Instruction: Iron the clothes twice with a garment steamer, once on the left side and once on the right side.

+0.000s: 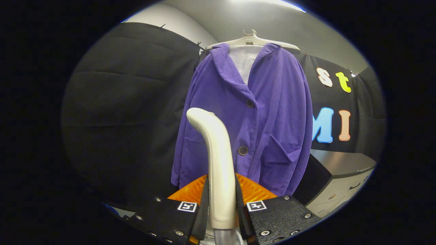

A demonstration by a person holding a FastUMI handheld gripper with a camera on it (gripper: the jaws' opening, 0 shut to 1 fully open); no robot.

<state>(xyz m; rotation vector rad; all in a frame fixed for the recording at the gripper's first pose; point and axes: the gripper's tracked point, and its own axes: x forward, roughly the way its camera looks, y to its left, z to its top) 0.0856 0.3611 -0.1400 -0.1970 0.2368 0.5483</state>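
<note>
Gripper (221,200) clamped on the steamer (218,163), both fingers pressing its white handle, the curved head rising just ahead of them. Beyond hangs the jacket (272,115) on a hanger (252,40); the head stands before its left panel, contact uncertain. For a good pass, judged here: keep the head flat to the cloth and draw it evenly down the left side, then the right.
</note>
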